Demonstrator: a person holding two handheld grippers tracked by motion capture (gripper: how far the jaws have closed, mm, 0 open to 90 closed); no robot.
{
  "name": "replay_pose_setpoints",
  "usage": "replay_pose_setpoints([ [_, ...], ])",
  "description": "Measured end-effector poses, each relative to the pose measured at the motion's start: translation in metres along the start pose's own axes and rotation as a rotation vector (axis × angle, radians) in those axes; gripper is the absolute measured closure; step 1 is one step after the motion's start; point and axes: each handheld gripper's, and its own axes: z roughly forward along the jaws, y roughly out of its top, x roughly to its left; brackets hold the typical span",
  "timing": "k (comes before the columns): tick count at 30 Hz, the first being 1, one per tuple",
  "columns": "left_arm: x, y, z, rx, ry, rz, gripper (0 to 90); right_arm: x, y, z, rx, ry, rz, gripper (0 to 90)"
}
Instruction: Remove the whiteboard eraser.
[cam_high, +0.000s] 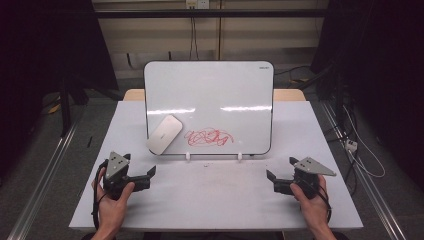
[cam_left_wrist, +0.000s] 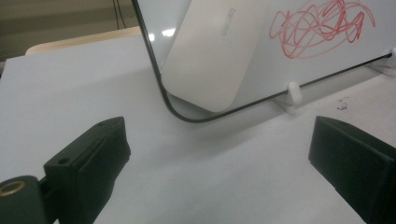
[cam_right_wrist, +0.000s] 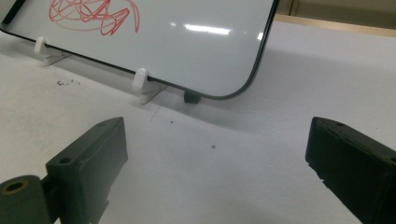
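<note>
Both hands rest low on the table, left gripper (cam_high: 145, 176) and right gripper (cam_high: 274, 181) spread and empty. Eraser (cam_high: 164, 133) clings to the whiteboard (cam_high: 210, 85) at nine o'clock of the red scribble (cam_high: 210, 136). Likely start: left must reach for it.

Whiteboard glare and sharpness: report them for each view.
High view: two bright streaks cross the whiteboard above the red scribble, surroundings dark. Left gripper view: small glare spots beside the eraser, jaws in the foreground soft. Right gripper view: faint reflections on the board, scribble sharp.
</note>
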Motion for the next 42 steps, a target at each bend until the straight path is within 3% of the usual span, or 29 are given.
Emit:
replay_pose_setpoints([
  [6, -0.001, 0.0, 0.0, 0.009, -0.015, -0.006, 5.9, 0.001, 0.0, 0.0, -0.001, 0.012, 0.003, 5.2],
  [10, -0.001, 0.002, 0.002, 0.014, -0.016, 0.018, 6.1, 0.0, 0.0, 0.001, 0.002, 0.014, 0.006, 5.3],
  [12, -0.002, 0.004, 0.004, 0.008, -0.054, 0.013, 7.6, 0.0, 0.0, 0.001, 0.008, 0.009, 0.009, 5.3],
  [16, -0.005, 0.011, 0.009, 0.0, -0.084, 0.03, 7.6, -0.001, 0.0, 0.002, 0.009, -0.007, 0.0, 4.9],
  [20, -0.004, 0.019, 0.011, 0.012, -0.084, 0.013, 7.6, 0.0, 0.0, 0.003, 0.012, 0.0, 0.006, 5.1],
  [22, -0.002, 0.023, 0.012, 0.029, -0.064, 0.045, 9.0, 0.003, 0.0, 0.003, 0.022, 0.014, 0.017, 5.0],
  [25, -0.001, 0.025, 0.014, 0.041, -0.096, 0.076, 6.7, 0.006, 0.001, 0.003, 0.017, 0.025, 0.002, 5.0],
  [30, -0.003, 0.031, 0.016, 0.038, -0.057, 0.123, 7.7, 0.008, 0.001, 0.003, 0.02, 0.033, -0.012, 4.9],
  [35, -0.003, 0.037, 0.022, 0.072, -0.057, 0.169, 8.1, 0.009, 0.001, 0.005, 0.023, 0.038, -0.014, 5.0],
  [36, -0.004, 0.037, 0.025, 0.058, -0.052, 0.156, 7.8, 0.009, 0.002, 0.006, 0.028, 0.037, -0.015, 5.1],
  [40, -0.003, 0.042, 0.032, 0.086, -0.046, 0.187, 6.8, 0.01, 0.002, 0.006, 0.029, 0.036, -0.019, 5.2],
  [42, -0.004, 0.043, 0.036, 0.078, -0.031, 0.175, 7.6, 0.009, 0.002, 0.007, 0.029, 0.037, -0.016, 5.2],
])
